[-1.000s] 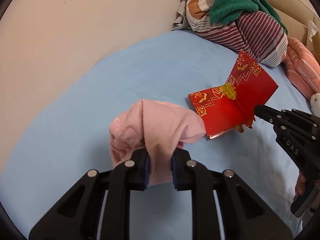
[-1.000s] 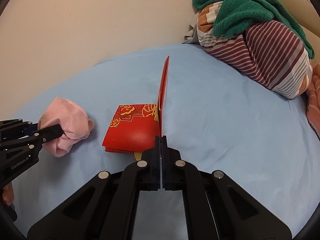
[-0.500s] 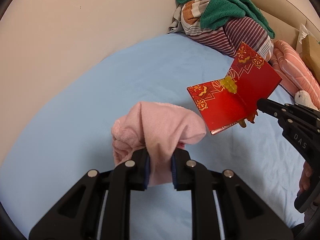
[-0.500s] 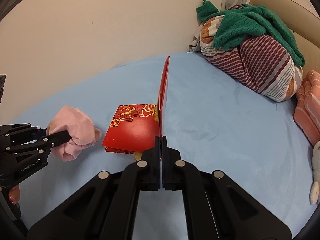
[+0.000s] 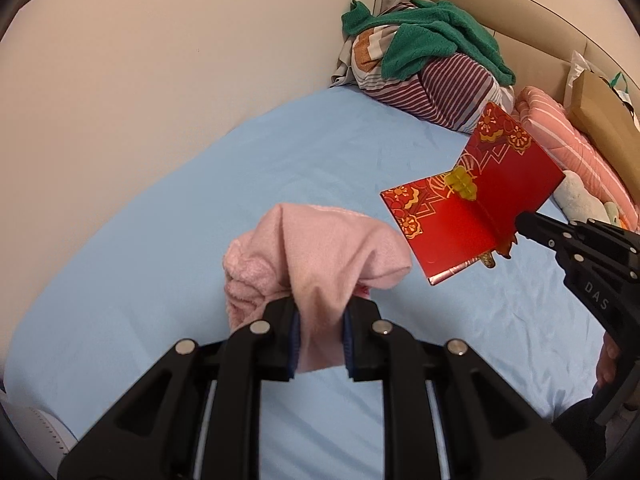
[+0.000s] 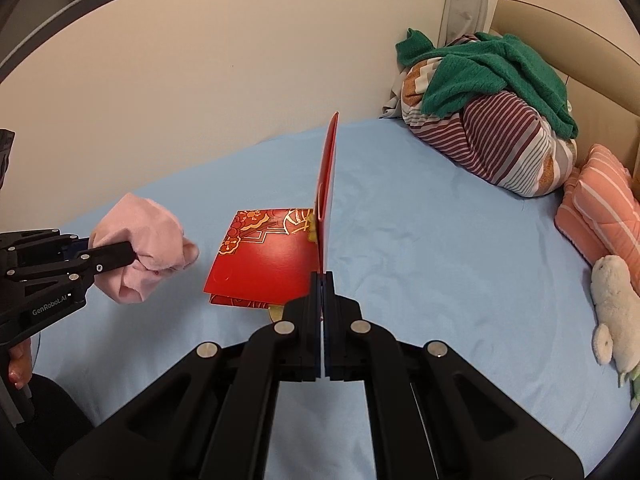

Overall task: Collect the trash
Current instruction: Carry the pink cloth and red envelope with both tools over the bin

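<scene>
Left claw [image 5: 319, 336] is clamped on a bunched soft pink cloth [image 5: 320, 256]; the fabric fills the narrow gap between the blue-padded fingers [image 5: 290, 344] and drapes forward over the tips. From the right wrist view the same claw [image 6: 130, 256] comes in from the left edge with the pink cloth [image 6: 148, 252] hanging off its tips, clear of the bed.

Right claw [image 6: 322, 280] is fully closed on the edge of a red folded card with gold floral print [image 6: 272, 264]. One leaf stands upright and edge-on straight ahead of the claw, the other leaf fans out flat to the left. In the left wrist view the card [image 5: 472, 216] sits open in a V, pinched at its lower right corner by the right claw [image 5: 520, 222], with a gold ornament at the fold. Card is off the bed, not touching the sheet. Cloth and card sit near each other but apart.

Below both: a bed with a light blue fitted sheet [image 6: 440, 240], pushed against a cream wall [image 5: 160, 80]. At the head end there's a bundled striped maroon-and-white duvet [image 6: 500, 148] with a green knitted towel [image 6: 492, 72] draped on top. Beside it is a folded salmon-pink striped blanket [image 6: 604, 208], and a white plush toy [image 6: 612, 308] lies on the sheet just in front of that. A brown paper bag [image 5: 600, 116] leans at the headboard in the left view.

Bits of the person's fingers show behind each claw body at the frame edges.
</scene>
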Motion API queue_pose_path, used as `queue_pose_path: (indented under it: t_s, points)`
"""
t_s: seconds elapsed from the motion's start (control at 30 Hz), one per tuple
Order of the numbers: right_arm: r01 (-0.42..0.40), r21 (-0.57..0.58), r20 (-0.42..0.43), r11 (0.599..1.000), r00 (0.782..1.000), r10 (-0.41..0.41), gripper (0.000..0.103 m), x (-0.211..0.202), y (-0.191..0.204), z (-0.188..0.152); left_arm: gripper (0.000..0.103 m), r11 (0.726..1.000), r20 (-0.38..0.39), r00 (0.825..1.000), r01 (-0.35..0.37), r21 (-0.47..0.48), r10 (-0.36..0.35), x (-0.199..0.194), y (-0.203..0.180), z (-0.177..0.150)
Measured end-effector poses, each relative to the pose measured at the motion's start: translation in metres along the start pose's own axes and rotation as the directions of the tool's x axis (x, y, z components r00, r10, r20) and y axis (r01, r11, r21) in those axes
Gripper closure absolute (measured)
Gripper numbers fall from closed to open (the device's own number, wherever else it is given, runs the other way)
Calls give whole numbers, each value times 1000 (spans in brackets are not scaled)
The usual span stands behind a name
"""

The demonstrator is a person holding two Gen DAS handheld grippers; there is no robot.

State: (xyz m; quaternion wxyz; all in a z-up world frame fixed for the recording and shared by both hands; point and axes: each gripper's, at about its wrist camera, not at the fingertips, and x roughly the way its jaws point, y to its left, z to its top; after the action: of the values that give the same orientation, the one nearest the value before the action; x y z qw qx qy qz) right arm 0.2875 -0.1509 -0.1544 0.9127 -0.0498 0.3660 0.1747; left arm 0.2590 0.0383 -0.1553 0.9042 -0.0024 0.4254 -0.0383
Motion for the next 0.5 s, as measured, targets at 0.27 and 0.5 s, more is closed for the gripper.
queue_pose_path:
  t_s: [0.27, 0.5]
  points:
    - [15, -11, 34, 1000, 999, -14, 103, -67, 23, -21, 86, 1000, 36, 999, 4, 24, -4, -61, -10, -30]
    - [8, -32, 70, 999, 998, -6, 103, -120, 46, -39, 86, 1000, 65, 998, -12, 5, 12, -108, -2, -55]
